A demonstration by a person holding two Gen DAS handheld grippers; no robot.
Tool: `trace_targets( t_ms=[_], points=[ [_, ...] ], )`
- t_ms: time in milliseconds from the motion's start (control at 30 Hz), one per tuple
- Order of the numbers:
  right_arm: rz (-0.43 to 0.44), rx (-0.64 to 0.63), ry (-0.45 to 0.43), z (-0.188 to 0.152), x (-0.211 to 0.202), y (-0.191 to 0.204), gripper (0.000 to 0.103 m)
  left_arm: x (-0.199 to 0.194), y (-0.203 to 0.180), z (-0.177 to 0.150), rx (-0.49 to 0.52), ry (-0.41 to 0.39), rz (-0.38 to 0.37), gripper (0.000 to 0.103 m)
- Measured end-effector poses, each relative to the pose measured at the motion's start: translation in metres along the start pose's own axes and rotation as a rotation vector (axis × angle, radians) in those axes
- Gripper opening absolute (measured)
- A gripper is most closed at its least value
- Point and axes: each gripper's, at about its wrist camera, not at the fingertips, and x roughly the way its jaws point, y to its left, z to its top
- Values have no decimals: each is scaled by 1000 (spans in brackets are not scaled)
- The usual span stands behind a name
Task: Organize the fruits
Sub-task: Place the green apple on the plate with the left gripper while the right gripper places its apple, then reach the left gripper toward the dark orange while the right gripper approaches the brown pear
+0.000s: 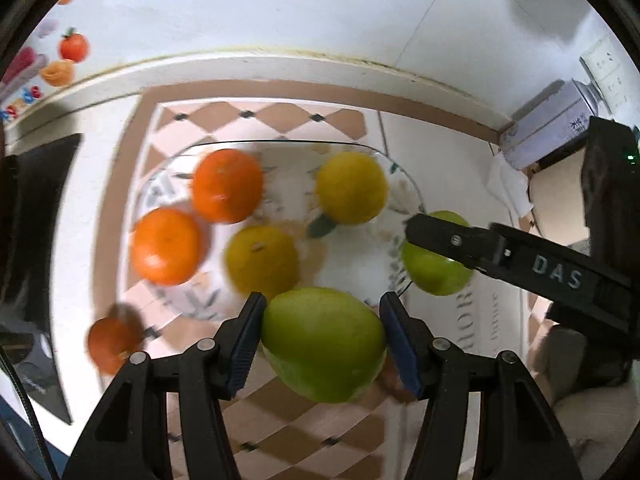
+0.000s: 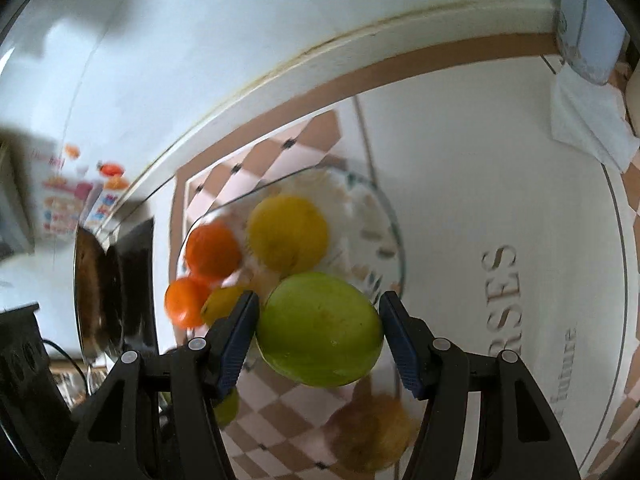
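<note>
My left gripper (image 1: 320, 340) is shut on a green fruit (image 1: 324, 344) and holds it above the near rim of a glass plate (image 1: 412, 184). The plate holds two orange fruits (image 1: 228, 184) and two yellow fruits (image 1: 352, 186). My right gripper (image 2: 318, 336) is shut on a second green fruit (image 2: 320, 328), near the plate (image 2: 394, 240); in the left wrist view this fruit (image 1: 434, 264) sits at the plate's right rim under the right gripper's finger (image 1: 452, 240). A small orange fruit (image 1: 112, 344) lies off the plate at the lower left.
The plate rests on a checkered cloth (image 1: 280, 432) over a white table. A white wall (image 1: 280, 12) runs behind. A carton (image 1: 548, 124) and a paper napkin (image 2: 588, 116) lie at the right. A dark object (image 2: 100, 280) stands at the left.
</note>
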Motion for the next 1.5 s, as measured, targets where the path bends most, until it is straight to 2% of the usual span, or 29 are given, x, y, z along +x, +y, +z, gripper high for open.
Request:
trace_targets(
  t_ms=[100, 233, 467, 533, 667, 733, 767, 800, 867, 967, 1100, 1500],
  points=[
    [10, 40, 25, 15, 10, -14, 65, 21, -8, 15, -32, 48, -25, 56],
    [27, 62, 55, 25, 19, -24, 65, 41, -7, 25, -55, 78, -18, 57],
    [41, 74, 108, 33, 35, -27, 67, 40, -15, 36, -45, 39, -15, 56],
    [46, 77, 110, 33, 33, -27, 78, 37, -16, 40, -32, 25, 2, 57],
    [-1, 41, 102, 33, 25, -22, 83, 34, -11, 39, -27, 27, 32, 59],
    [-54, 16, 90, 30, 20, -18, 91, 31, -6, 36, -30, 23, 50, 66],
    [-83, -1, 80, 28, 17, -16, 92, 28, -2, 32, -31, 18, 62, 77],
    [-114, -19, 71, 25, 13, -13, 94, 24, 4, 29, -35, 10, 81, 85],
    [-207, -70, 46, 16, 6, -6, 94, 16, 14, 23, -34, -4, 114, 88],
    [-288, -138, 8, 0, -5, 7, 95, 6, 31, 12, -41, -20, 170, 88],
    [-349, -212, -39, -26, -21, 29, 96, -10, 49, -1, -45, -40, 200, 88],
    [-384, -260, -172, -101, -79, 81, 96, -89, 56, -42, 22, -206, 260, 88]
  ],
)
